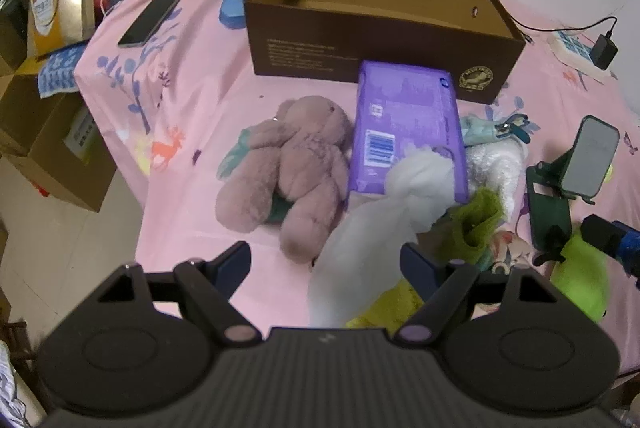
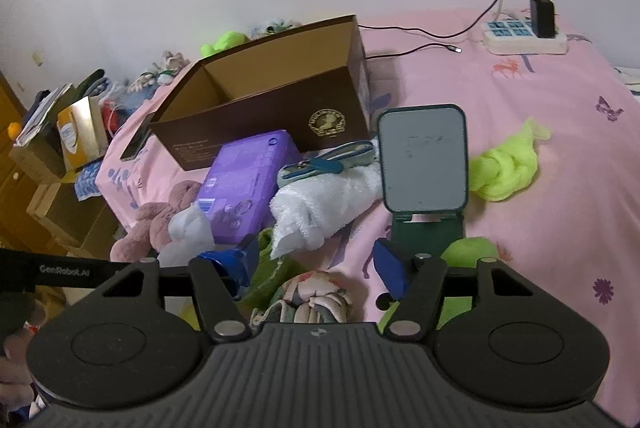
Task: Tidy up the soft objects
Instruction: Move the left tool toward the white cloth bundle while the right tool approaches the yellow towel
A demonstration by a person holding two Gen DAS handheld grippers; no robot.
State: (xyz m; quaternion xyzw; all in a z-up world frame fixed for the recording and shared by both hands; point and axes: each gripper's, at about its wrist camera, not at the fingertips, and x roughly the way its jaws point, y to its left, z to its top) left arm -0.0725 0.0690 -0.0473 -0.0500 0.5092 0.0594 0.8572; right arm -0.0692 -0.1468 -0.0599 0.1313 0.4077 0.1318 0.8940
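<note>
On the pink bed sheet point(image 1: 188, 100) an open brown cardboard box point(image 1: 372, 40) stands empty, with a purple packet point(image 1: 408, 124) leaning against its front wall. Left of the packet lies a dusty-pink plush rabbit point(image 1: 296, 168), and a white knotted cloth point(image 1: 372, 224) trails from the packet's lower edge toward the camera. The left gripper point(image 1: 326, 264) hangs over this cloth with its jaws wide apart; the cloth passes between them near the right finger, but the pads do not press on it. From the right wrist view, the right gripper point(image 2: 316, 266) has its jaws apart too, with nothing clamped; below them sits a floral bundle of cloth point(image 2: 316, 298) beside a green cloth point(image 2: 272, 268). A fluffy white towel point(image 2: 320, 208) lies ahead, a pair of blue-handled scissors point(image 2: 320, 164) resting on it, just beside a standing green-framed mirror point(image 2: 422, 160). A neon-yellow knotted cloth point(image 2: 506, 168) lies to the mirror's right, apart from the pile. A power strip point(image 2: 524, 36) with a black adapter sits far back on the bed.
</note>
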